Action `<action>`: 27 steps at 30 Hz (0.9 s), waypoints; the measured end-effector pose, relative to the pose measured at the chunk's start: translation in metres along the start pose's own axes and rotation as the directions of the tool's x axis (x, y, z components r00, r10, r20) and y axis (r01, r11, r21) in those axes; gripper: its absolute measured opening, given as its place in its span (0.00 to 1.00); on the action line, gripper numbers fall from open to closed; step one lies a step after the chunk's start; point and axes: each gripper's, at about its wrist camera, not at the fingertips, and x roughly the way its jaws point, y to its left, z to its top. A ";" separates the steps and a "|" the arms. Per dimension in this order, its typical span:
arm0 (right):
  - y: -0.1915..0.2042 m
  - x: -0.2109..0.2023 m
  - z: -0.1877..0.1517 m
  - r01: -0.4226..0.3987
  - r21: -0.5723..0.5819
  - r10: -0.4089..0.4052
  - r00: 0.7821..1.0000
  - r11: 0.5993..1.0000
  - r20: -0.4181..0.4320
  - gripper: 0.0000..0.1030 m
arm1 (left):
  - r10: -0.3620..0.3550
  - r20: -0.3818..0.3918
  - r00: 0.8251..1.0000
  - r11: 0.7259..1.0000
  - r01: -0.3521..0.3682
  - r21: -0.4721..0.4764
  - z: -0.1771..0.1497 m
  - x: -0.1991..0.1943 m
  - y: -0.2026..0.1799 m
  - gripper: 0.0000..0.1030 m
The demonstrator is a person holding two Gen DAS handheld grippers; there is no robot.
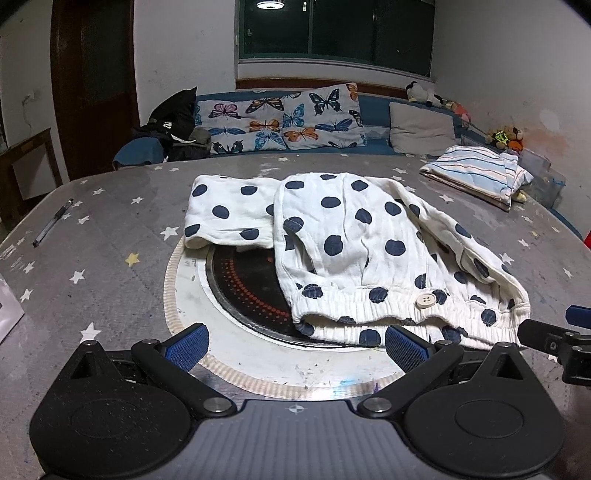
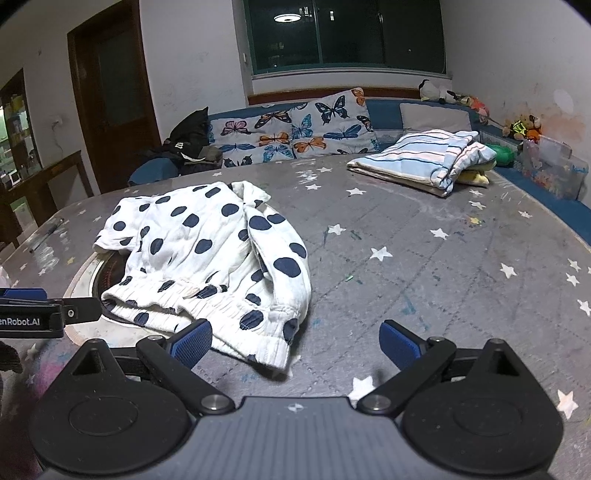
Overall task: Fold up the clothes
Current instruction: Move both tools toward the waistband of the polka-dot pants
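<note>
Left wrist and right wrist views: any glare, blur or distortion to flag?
Left wrist view: strong fisheye bending, dark corners, ceiling lamp mirrored in the window, polka-dot garment sharp. Right wrist view: same curvature, lamp reflection again, garment hem near the right hand-held gripper slightly soft.

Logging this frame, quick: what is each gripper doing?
Left gripper: open, holding nothing, at the polka-dot garment's waistband.
Right gripper: open, holding nothing.

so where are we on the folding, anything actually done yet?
Done: a striped garment lies folded at the table's far right. In hand: nothing. The left gripper and right gripper both have their jaws open, near the waistband of the polka-dot pants. Left: those pants lie rumpled over the round inset, one leg bunched aside.
</note>
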 end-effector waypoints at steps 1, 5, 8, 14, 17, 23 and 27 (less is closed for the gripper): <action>0.000 0.001 0.000 -0.001 0.000 0.001 1.000 1.000 -0.003 0.96 | -0.001 0.000 1.000 1.000 0.001 0.000 0.000 0.000 0.000 1.00; 0.000 0.004 -0.001 -0.002 0.002 0.002 1.000 1.000 -0.015 0.96 | -0.008 -0.002 1.000 1.000 0.008 0.001 0.001 0.002 -0.002 1.00; 0.001 0.006 0.000 -0.003 0.001 0.003 1.000 1.000 -0.020 0.96 | -0.009 -0.008 1.000 1.000 0.009 0.004 0.002 0.004 -0.002 1.00; 0.002 0.010 0.001 -0.004 -0.003 0.004 1.000 1.000 -0.023 0.96 | -0.007 -0.016 1.000 1.000 0.007 0.003 0.002 0.008 -0.002 1.00; 0.003 0.012 0.002 -0.004 -0.006 0.004 1.000 1.000 -0.026 0.96 | -0.007 -0.017 1.000 1.000 0.007 0.005 0.004 0.010 -0.002 1.00; 0.002 0.018 0.006 -0.013 -0.004 0.013 0.999 1.000 -0.034 0.93 | 0.016 -0.005 1.000 1.000 -0.016 -0.005 0.014 0.018 0.005 1.00; 0.000 0.025 0.008 -0.018 -0.001 0.018 0.999 1.000 -0.046 0.90 | 0.010 0.004 1.000 1.000 -0.010 -0.017 0.024 0.027 0.011 0.99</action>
